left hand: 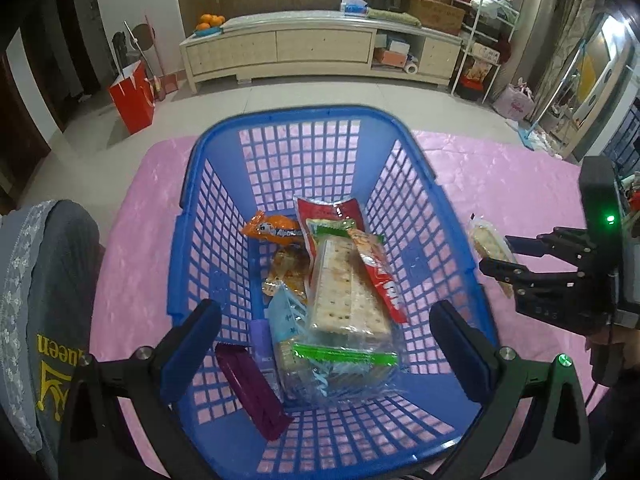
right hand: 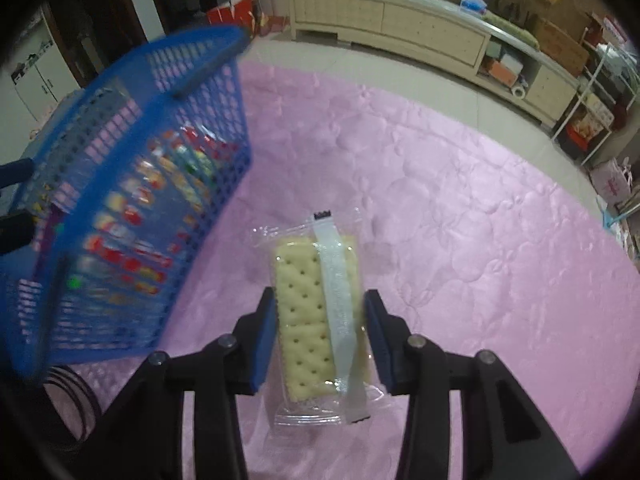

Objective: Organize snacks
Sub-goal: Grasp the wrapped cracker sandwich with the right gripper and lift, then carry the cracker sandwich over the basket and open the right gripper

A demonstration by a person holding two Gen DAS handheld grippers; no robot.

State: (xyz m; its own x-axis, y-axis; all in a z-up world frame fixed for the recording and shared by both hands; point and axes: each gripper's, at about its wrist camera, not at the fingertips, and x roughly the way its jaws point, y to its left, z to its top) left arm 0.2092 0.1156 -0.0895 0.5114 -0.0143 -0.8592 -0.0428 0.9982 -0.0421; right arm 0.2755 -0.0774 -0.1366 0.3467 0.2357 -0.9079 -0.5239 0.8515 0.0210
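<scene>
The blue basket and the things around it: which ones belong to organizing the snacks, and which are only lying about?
Belong to the job:
blue basket
cracker packet between the right gripper fingers
snacks in the basket

Only lying about:
red bag
oranges
cabinet

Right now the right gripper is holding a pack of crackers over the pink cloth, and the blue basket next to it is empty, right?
Not quite. The blue basket is not empty: the left wrist view shows several snack packs in it, such as a long cracker pack and an orange packet. The rest is right: the right gripper holds the cracker pack over the pink cloth.
</scene>
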